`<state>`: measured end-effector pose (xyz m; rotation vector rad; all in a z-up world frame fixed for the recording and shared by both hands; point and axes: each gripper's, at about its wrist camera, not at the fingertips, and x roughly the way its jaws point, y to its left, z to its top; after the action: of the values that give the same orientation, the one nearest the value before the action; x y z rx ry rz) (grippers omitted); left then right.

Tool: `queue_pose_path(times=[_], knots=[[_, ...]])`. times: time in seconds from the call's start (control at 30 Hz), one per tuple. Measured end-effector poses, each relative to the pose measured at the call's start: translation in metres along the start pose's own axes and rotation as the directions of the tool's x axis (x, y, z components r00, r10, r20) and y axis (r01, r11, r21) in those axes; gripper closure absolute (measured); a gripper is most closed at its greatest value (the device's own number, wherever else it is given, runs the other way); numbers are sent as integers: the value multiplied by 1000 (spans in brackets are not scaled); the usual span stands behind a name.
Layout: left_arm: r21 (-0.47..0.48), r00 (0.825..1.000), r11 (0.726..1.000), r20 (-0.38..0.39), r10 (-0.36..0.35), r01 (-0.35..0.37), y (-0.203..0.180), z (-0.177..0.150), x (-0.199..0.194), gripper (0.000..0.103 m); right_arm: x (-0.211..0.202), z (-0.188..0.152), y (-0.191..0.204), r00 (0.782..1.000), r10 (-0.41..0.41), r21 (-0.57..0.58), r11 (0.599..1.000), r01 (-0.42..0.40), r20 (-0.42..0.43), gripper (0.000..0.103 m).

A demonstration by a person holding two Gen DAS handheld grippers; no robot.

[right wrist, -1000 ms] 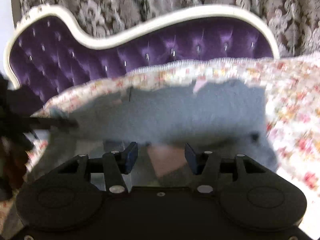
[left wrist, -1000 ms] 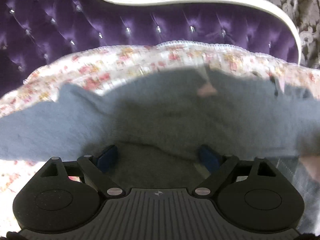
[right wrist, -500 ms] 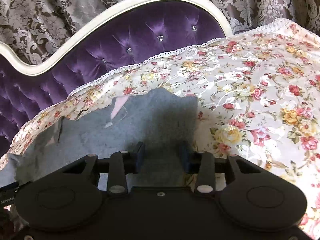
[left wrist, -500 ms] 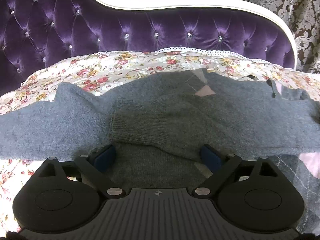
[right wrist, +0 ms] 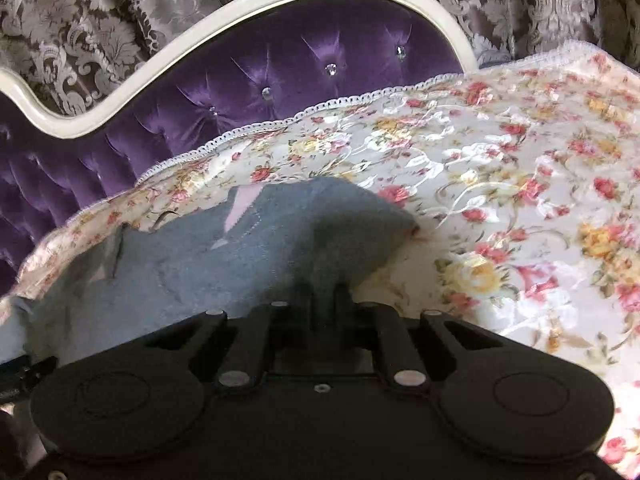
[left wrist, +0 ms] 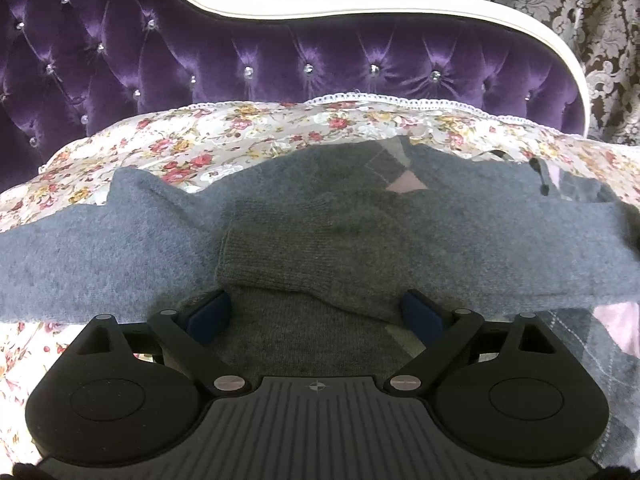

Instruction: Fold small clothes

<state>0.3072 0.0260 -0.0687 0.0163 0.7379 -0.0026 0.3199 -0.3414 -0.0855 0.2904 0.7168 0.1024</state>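
Observation:
A small grey knit sweater (left wrist: pixel 360 216) with a pink argyle patch lies on the floral bedspread (left wrist: pixel 240 136). One sleeve with a ribbed cuff (left wrist: pixel 256 256) is folded across its body. My left gripper (left wrist: pixel 316 316) is open and empty, low over the sweater's near part, blue pads wide apart. In the right wrist view the sweater's right edge (right wrist: pixel 280 240) bunches up. My right gripper (right wrist: pixel 326 292) is shut on that edge of the sweater, its fingers pressed together.
A purple tufted headboard (left wrist: pixel 280 52) with a white frame rises behind the bed, patterned curtains (right wrist: pixel 120 20) behind it. Bare floral bedspread (right wrist: pixel 520 220) stretches to the right of the sweater.
The right gripper has swung to the sweater's right edge and closed on it. The left gripper stayed open while the sleeve came to rest across the body.

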Motion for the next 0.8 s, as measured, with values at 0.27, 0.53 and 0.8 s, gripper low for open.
queue_pose_path(times=[0.27,0.53,0.8], knots=[[9,999,999,23,-33,33,2,-4,1,3,0,0,-1,995,-103,-23,994,104,17,81],[-49,991,990,21,-129,130,30,-8,-20,3,-48,-4,25,985,-107,-64,991,116,137,19],[-186,995,978,45,-88,95,106,-22,-56,3,-89,-53,90,987,117,-140,985,-101,106,1]])
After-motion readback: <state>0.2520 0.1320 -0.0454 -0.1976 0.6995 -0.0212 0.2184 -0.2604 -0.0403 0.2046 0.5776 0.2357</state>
